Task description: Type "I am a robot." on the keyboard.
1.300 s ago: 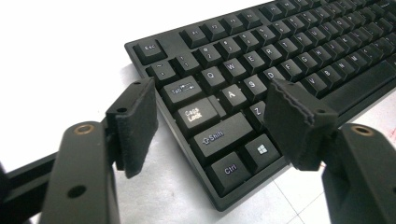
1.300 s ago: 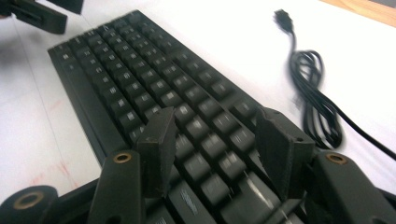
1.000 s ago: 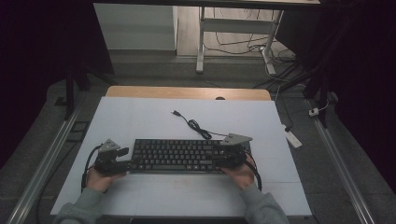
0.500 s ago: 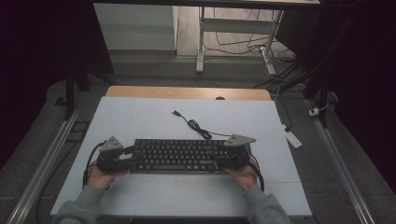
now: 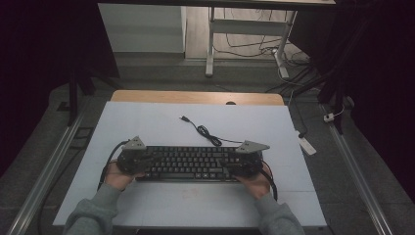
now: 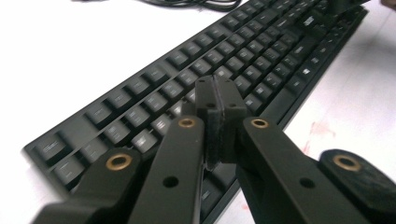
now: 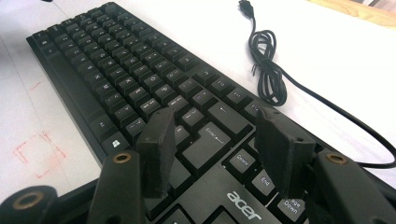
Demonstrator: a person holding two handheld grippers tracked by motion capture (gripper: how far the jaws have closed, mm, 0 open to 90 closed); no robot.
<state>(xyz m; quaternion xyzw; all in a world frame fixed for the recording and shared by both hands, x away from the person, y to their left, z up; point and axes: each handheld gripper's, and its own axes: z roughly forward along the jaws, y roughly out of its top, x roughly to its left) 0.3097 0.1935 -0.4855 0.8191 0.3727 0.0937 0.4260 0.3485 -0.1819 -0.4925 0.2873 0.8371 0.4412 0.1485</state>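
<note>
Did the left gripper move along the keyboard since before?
Yes. The left gripper has slid right, from beside the keyboard's left end onto its keys, and its jaws have just been closing with nothing between them.

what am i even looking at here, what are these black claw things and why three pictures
A person sits at a white table holding a two-jaw claw tool in each hand. The high view looks down from above: left claw, right claw, one at each end of a black keyboard. Its coiled cable lies behind it. The other two pictures come from cameras riding on the claws. The left claw has just closed, jaws together, nothing between them. The right claw stands open over the keys, holding nothing.
</note>
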